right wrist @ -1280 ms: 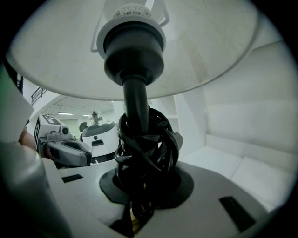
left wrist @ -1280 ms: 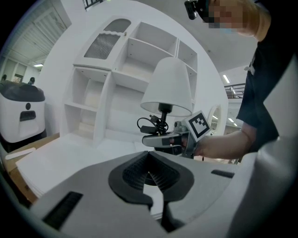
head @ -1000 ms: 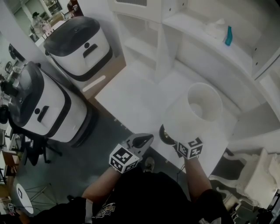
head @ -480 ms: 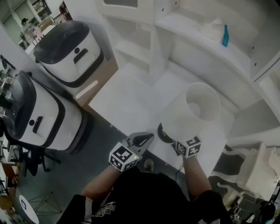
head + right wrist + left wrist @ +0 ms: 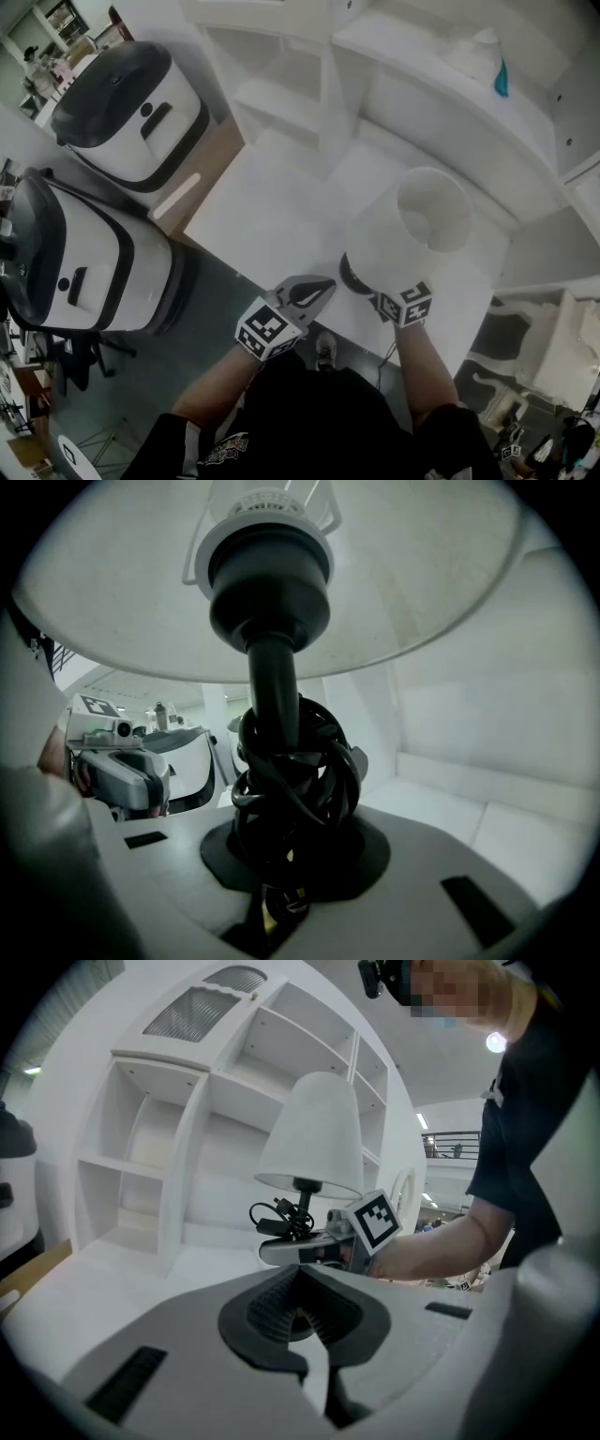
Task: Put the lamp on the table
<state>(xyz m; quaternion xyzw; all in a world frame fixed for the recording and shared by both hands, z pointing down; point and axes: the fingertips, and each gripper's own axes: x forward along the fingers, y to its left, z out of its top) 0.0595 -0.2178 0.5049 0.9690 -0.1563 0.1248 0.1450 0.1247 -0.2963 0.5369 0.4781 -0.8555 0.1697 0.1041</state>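
Where grey floor [image 5: 211,309] showed, far left of the lamp [image 5: 412,234]: two rounded machines [image 5: 84,258], bulky and smooth, with white bodies and glossy dark lids.
Left gripper [image 5: 323,285]: just left of the lamp's base [image 5: 354,277]; matte grey plastic, jaws pressed together with nothing in their ribbed black hollow, and a marker cube [image 5: 267,330] at the back.
Table [image 5: 272,216]: flat, plain white, spread under and around the lamp.
Lamp: upright near the table's front edge; whether its dark round base touched the top could not be told.
Shade [image 5: 422,583]: white and tapered, open at the top, faintly grained inside.
Stem [image 5: 272,682]: a thin, smooth, dark rod beneath a rounded black socket [image 5: 270,569].
Cord [image 5: 295,780]: black and glossy, wound in a tangled bundle round the stem's foot.
Right gripper [image 5: 295,846]: just beneath the shade, grey jaws clamped on the lamp at the cord-wrapped stem.
Shelf unit [image 5: 441,75]: behind the lamp, white boxy compartments.
Teal object [image 5: 502,80]: small, on the shelf up right of the lamp; kind unclear.
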